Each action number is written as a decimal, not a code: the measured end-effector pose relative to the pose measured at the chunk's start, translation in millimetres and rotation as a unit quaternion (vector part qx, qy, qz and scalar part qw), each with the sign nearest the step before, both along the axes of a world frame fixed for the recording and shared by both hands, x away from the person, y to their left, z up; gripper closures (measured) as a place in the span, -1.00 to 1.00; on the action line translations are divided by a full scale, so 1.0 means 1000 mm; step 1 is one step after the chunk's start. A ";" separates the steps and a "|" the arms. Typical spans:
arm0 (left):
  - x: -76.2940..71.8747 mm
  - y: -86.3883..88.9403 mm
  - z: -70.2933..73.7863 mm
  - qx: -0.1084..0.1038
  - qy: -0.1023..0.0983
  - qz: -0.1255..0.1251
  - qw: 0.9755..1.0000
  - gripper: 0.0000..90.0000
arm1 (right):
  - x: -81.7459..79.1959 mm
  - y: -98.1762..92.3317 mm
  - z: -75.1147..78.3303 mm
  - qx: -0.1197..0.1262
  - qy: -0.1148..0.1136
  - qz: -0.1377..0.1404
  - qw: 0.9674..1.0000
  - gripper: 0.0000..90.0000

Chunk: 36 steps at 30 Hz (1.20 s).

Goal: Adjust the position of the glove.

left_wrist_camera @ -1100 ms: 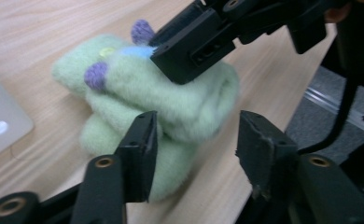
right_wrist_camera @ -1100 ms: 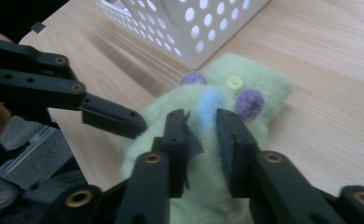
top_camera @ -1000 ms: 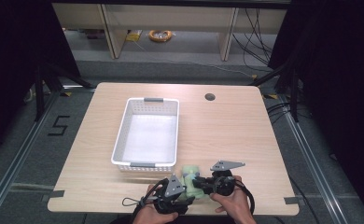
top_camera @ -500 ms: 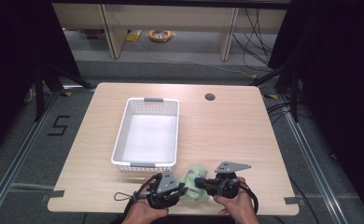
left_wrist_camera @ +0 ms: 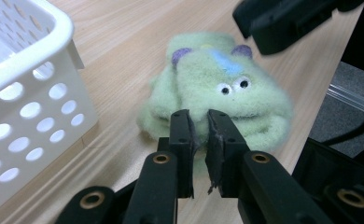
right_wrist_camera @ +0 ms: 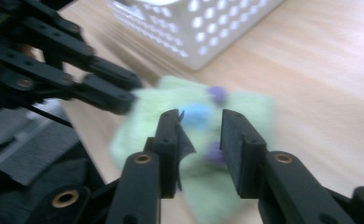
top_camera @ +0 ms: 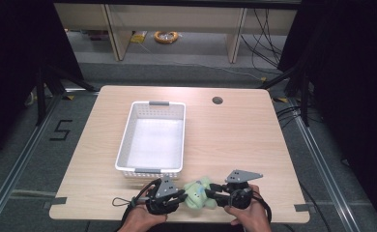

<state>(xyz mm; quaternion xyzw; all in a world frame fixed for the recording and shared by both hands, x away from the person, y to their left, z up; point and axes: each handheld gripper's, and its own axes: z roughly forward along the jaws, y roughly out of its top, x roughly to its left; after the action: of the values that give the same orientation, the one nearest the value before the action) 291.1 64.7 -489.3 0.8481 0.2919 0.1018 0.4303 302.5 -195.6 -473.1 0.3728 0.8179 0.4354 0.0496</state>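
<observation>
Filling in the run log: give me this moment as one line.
left gripper: shut on plush toy | right gripper: fingers just opening, toy between | toy: on table, beside basket

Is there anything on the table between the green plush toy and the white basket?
Nothing visible. The green plush toy lies just in front of the white basket, bare tabletop between them. The left gripper pinches its edge.
</observation>
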 end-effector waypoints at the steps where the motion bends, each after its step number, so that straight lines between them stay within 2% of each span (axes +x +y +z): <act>1: 0.000 0.000 0.000 -0.002 0.000 -0.001 1.000 0.77 | 0.000 0.000 0.000 0.000 0.000 0.000 1.000 0.48; 3: 0.000 0.000 -0.001 0.001 -0.001 -0.005 1.000 0.77 | 0.004 -0.007 0.001 -0.009 -0.005 -0.005 1.000 0.48; 5: 0.001 0.001 -0.001 0.006 0.000 -0.006 1.000 0.76 | 0.010 -0.014 0.000 -0.031 -0.011 -0.013 0.999 0.47; 6: 0.000 0.000 -0.001 0.000 0.003 -0.004 1.000 0.76 | 0.013 -0.016 -0.002 -0.023 -0.005 -0.012 1.000 0.46; 7: 0.000 -0.001 -0.002 -0.007 0.010 0.006 1.000 0.76 | 0.015 -0.018 -0.003 -0.029 -0.003 -0.017 0.999 0.45; 8: 0.000 0.000 -0.002 -0.003 0.012 0.003 1.000 0.76 | 0.019 -0.019 -0.006 -0.020 0.001 -0.017 1.000 0.45; 9: 0.001 0.001 -0.001 0.001 0.006 -0.004 1.000 0.76 | 0.019 -0.019 -0.006 -0.020 0.001 -0.017 1.000 0.45; 10: 0.001 0.001 -0.002 0.001 0.009 0.001 1.000 0.76 | 0.021 -0.018 -0.006 -0.029 0.001 -0.020 0.999 0.45; 12: 0.001 0.001 -0.001 -0.001 0.009 -0.001 1.000 0.76 | 0.025 -0.015 -0.009 -0.021 0.014 -0.009 1.000 0.46; 13: 0.001 0.001 -0.001 -0.002 0.009 -0.002 1.000 0.76 | 0.026 -0.012 -0.011 -0.024 0.031 -0.016 0.999 0.45; 14: 0.002 0.002 -0.001 0.004 0.004 -0.005 1.000 0.77 | 0.031 -0.011 -0.016 -0.029 0.034 -0.002 0.999 0.45; 15: 0.001 0.001 -0.001 0.001 0.007 -0.005 1.000 0.77 | 0.031 -0.011 -0.016 -0.029 0.034 -0.002 0.999 0.45; 16: 0.001 0.001 0.000 0.000 0.005 -0.002 1.000 0.77 | 0.033 -0.010 -0.019 -0.027 0.047 0.001 0.999 0.46; 17: 0.001 0.001 0.000 -0.002 0.005 -0.001 1.000 0.77 | 0.034 -0.008 -0.021 -0.008 0.072 0.000 0.997 0.54; 18: 0.002 0.001 0.000 0.000 0.004 -0.002 1.000 0.77 | 0.036 -0.010 -0.022 -0.009 0.063 0.009 0.998 0.69; 19: 0.002 0.000 0.000 -0.010 0.009 0.007 1.000 0.77 | 0.036 -0.010 -0.022 -0.009 0.063 0.009 0.998 0.69; 20: 0.003 0.002 0.001 -0.005 0.015 0.001 1.000 0.78 | 0.035 -0.010 -0.021 0.008 0.082 0.013 0.997 0.88; 21: 0.004 0.002 0.001 -0.004 0.005 0.002 1.000 0.78 | 0.035 -0.010 -0.021 0.008 0.082 0.013 0.997 0.88; 22: 0.004 0.002 0.002 -0.004 0.008 0.000 1.000 0.79 | 0.036 -0.012 -0.021 -0.002 0.069 0.009 0.998 0.91; 23: 0.004 0.002 0.003 -0.005 0.004 0.002 1.000 0.79 | 0.035 -0.012 -0.020 0.008 0.073 0.015 0.997 0.92; 24: 0.004 0.002 0.004 -0.012 0.012 0.009 1.000 0.79 | 0.028 -0.011 -0.013 0.012 0.080 0.007 0.997 0.93; 25: 0.005 0.003 0.006 -0.010 0.006 0.004 1.000 0.79 | 0.028 -0.011 -0.013 0.012 0.080 0.007 0.997 0.93; 26: 0.006 0.003 0.009 -0.020 0.002 0.014 1.000 0.80 | 0.023 -0.011 -0.008 0.030 0.062 0.016 0.997 0.93; 28: 0.009 0.006 0.015 -0.015 -0.006 0.013 1.000 0.80 | 0.020 -0.011 -0.006 0.032 0.059 0.017 0.998 0.93; 30: 0.011 0.007 0.018 -0.025 -0.008 0.025 0.999 0.81 | 0.010 -0.011 0.000 0.049 0.055 0.013 0.997 0.93; 31: 0.013 0.008 0.019 -0.023 -0.010 0.021 0.999 0.81 | 0.003 -0.009 0.002 0.061 0.069 -0.001 0.996 0.93; 32: 0.014 0.007 0.020 -0.030 -0.008 0.032 0.999 0.81 | 0.001 -0.010 0.003 0.058 0.061 -0.002 0.996 0.93; 33: 0.016 0.007 0.021 -0.022 -0.012 0.029 0.999 0.81 | -0.003 -0.010 0.002 0.065 0.054 -0.004 0.996 0.93; 34: 0.018 0.005 0.020 -0.032 -0.014 0.031 0.999 0.81 | -0.003 -0.011 0.000 0.069 0.047 -0.002 0.997 0.93; 35: 0.020 0.005 0.021 -0.018 -0.010 0.025 0.999 0.82 | -0.007 -0.011 0.001 0.066 0.053 -0.013 0.996 0.93; 36: 0.021 0.002 0.019 -0.032 -0.010 0.037 0.999 0.91 | -0.012 -0.008 -0.001 0.078 0.077 -0.021 0.994 0.93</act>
<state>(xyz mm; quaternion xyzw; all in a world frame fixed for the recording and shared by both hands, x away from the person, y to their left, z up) 312.4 66.9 -470.8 0.8216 0.3220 0.1168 0.4557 290.2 -204.1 -474.0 0.4253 0.7746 0.4669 -0.0333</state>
